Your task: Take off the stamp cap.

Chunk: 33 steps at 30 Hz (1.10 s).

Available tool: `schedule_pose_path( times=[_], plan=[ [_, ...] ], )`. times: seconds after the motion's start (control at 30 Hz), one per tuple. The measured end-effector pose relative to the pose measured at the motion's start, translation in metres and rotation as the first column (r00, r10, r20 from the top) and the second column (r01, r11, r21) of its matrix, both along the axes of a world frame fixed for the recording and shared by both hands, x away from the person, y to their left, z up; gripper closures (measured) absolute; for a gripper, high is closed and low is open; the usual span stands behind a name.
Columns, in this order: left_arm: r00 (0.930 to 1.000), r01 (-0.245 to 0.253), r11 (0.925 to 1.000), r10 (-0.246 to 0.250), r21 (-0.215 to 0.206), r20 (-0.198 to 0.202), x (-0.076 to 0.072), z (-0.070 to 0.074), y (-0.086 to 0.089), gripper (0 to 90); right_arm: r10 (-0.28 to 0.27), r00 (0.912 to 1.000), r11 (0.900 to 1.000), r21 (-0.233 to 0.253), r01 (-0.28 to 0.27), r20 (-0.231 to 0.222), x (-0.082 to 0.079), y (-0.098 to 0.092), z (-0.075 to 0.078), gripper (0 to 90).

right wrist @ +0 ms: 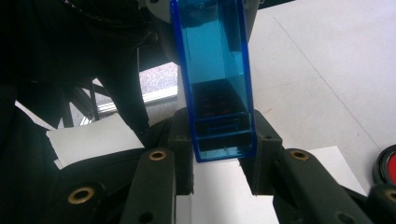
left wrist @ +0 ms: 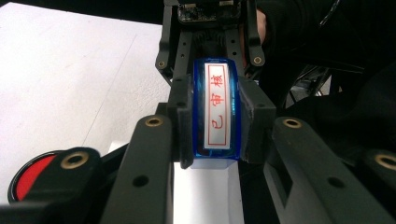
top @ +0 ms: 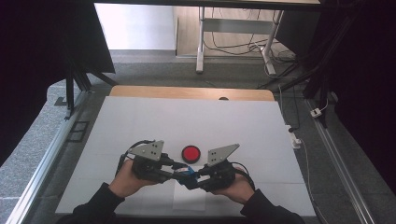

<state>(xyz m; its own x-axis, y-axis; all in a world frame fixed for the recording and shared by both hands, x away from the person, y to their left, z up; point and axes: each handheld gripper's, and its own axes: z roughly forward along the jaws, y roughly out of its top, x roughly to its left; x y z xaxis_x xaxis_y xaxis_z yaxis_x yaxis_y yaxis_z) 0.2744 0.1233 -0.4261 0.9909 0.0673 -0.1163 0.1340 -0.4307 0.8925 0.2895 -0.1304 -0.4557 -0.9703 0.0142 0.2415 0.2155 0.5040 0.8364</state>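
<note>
Translucent blue plastic stamp (left wrist: pixel 218 109), rectangular, white label with red characters on one face. Held in the air between the two grippers, low over the near middle of the table, at about 6 o'clock from table centre in the high view (top: pixel 186 172).

Left gripper (left wrist: pixel 218 122): jaws closed on the stamp's two long sides, label face toward its own camera. In the high view it sits at 9 o'clock of the stamp (top: pixel 173 169), left hand (top: pixel 125 179) wrapped round its body.

Right gripper (right wrist: pixel 223 135): jaws pressed against the lower end of the blue body (right wrist: pixel 218 77), one either side; dark inner block visible through the plastic. In the high view it sits at 3 o'clock of the stamp (top: pixel 192 177), right hand (top: pixel 238 186) behind it. Grippers face each other, tips nearly meeting.

Round red ink pad in a black rim (top: pixel 190 153) lies on the table at 12 o'clock of the stamp, just beyond the grippers, not touched. Seen at the lower left edge of the left gripper view (left wrist: pixel 29 175) and lower right edge of the right gripper view (right wrist: pixel 389 164).

Small white paper slip (top: pixel 189 198) lies flat at 6 o'clock, beneath the stamp.

White sheet covering the table (top: pixel 140 121); wooden edge at 12 o'clock.
</note>
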Motion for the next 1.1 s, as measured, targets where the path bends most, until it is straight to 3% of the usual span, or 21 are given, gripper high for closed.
schedule_pose_path(
  times=[0.9,1.1],
  plan=[
    [0.9998,0.019,0.9987,-0.019,-0.048,-0.006,0.0012,-0.0006,0.0032,70.3,0.003,1.0,1.0,0.021,-0.003,-0.009,-0.0019,-0.0008,0.0024,69.5],
    [0.9996,0.024,0.9982,-0.024,-0.055,0.017,0.0009,-0.0017,0.0032,70.3,0.002,1.0,1.0,0.015,-0.002,-0.006,-0.0018,-0.0014,0.0026,69.6]
  ],
)
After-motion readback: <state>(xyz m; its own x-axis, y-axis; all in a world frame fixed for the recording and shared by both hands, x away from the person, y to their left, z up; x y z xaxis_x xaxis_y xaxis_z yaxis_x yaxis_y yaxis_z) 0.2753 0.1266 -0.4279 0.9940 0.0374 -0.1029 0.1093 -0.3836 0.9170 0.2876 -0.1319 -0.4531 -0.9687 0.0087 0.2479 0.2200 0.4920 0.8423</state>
